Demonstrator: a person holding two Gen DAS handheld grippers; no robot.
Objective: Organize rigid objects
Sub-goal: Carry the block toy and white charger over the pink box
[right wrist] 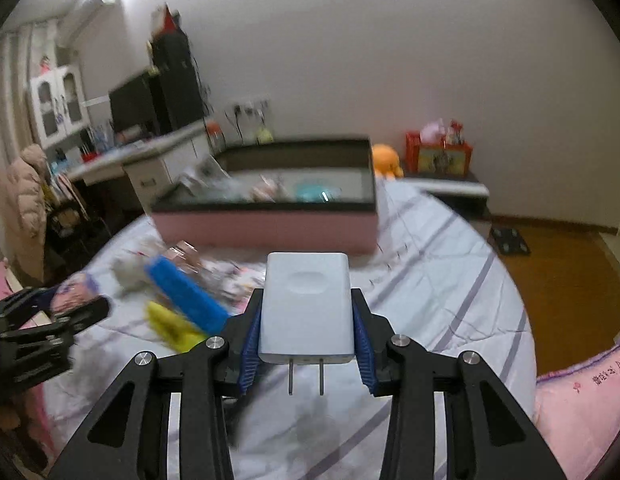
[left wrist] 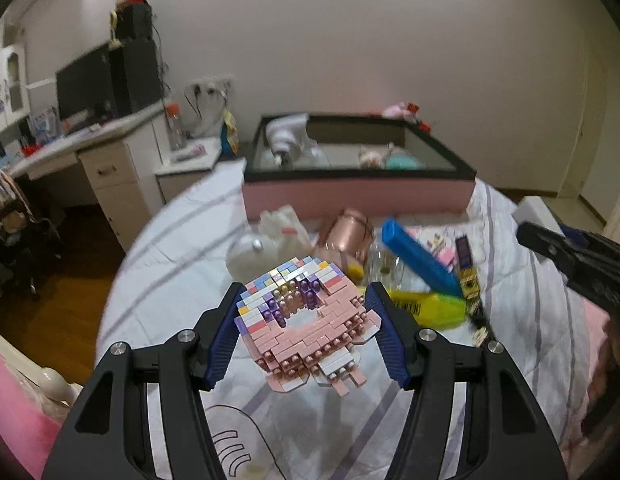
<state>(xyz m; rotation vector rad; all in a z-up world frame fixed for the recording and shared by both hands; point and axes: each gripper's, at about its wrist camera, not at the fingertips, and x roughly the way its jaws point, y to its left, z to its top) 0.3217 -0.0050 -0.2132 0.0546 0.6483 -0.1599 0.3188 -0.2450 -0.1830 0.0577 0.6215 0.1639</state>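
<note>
**Both Loads Held Short of the Box**

While the left gripper (left wrist: 304,326) clamps the brick model (left wrist: 306,316) and the right gripper (right wrist: 306,334) clamps the white charger (right wrist: 306,308), prongs toward the camera, the pink box (right wrist: 270,226) lies ahead, above centre in both frames. Judged from the right wrist view, the charger sits nearer its front wall. Loose items (left wrist: 420,262) remain on the bed (left wrist: 170,280) between.

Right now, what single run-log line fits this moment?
left gripper: shut on brick model | right gripper: shut on white charger | both above bed | pink box: ahead, open
</note>
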